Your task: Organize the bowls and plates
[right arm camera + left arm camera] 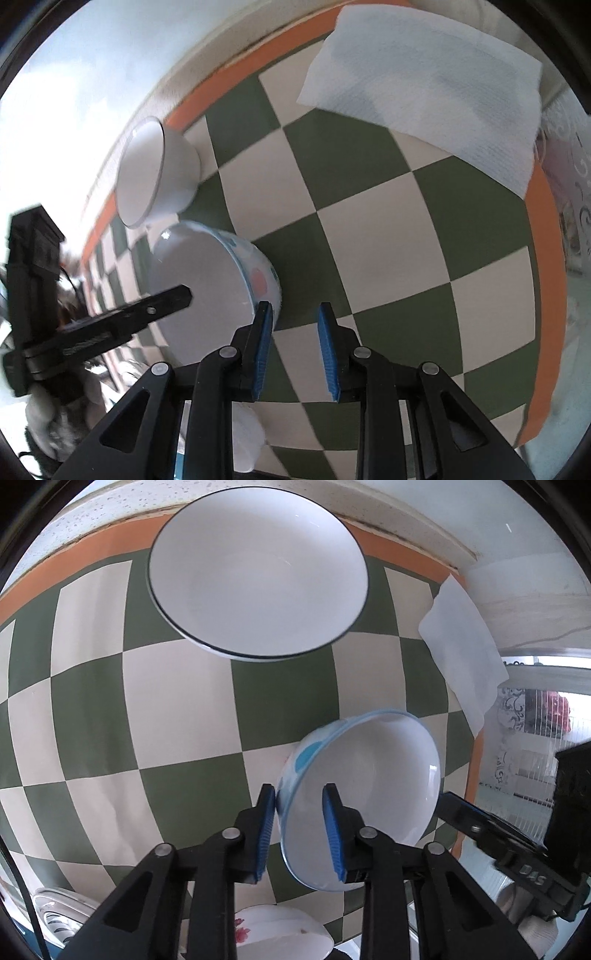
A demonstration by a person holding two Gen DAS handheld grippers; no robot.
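Left gripper [300, 834] straddles the wall of the white ceramic bowl with blue rim and dots [364, 797], pads barely clamping; right gripper [295, 350] hangs empty and parted over the green-and-cream checkered cloth [388, 258]. Ideally, firm the pinch before carrying it toward the black-rimmed white plates [258, 579].

We see bright, soft daylight, strong fisheye bending of the green-and-cream checkered tablecloth [110, 709], and motion blur towards the edges.
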